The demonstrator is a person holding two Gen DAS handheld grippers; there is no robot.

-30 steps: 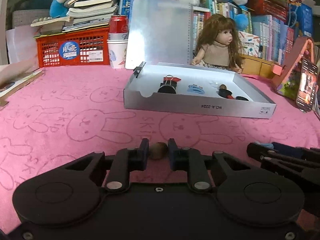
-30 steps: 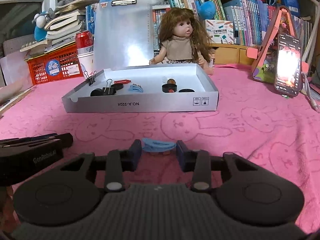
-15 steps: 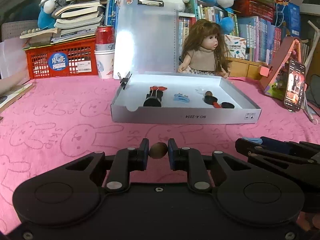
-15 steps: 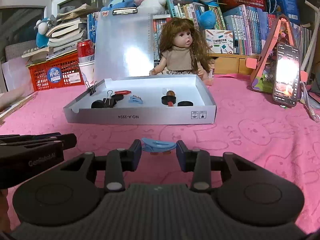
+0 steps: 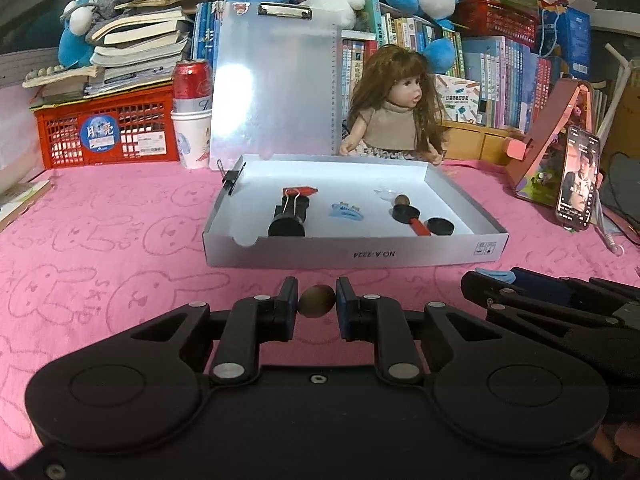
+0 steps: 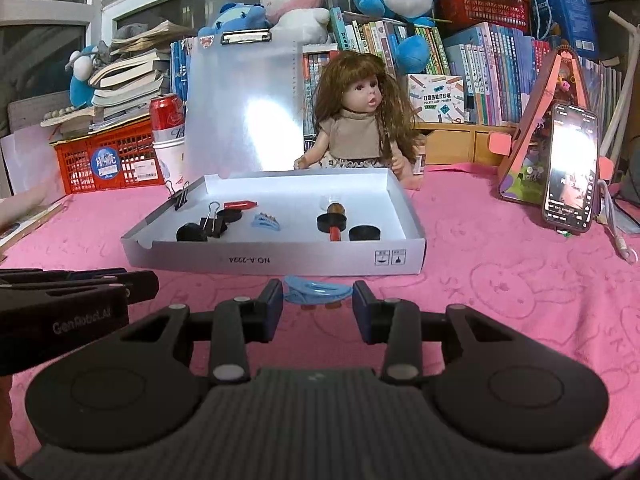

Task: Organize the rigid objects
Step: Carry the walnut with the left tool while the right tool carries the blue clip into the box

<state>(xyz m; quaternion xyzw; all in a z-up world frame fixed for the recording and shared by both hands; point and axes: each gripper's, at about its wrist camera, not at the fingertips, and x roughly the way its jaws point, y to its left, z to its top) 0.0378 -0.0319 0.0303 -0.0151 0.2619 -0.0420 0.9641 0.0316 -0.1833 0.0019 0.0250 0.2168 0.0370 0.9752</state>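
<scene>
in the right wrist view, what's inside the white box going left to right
Black binder clip → red marker-like piece → small blue comb clip → brown bead → flat black disc, all inside the white cardboard box.

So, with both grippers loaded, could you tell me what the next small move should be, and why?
Probably carry the left gripper forward over the white box's near wall and release there. It is shut on a brown bead in front of the box, while the right gripper holds a blue hair clip.
</scene>
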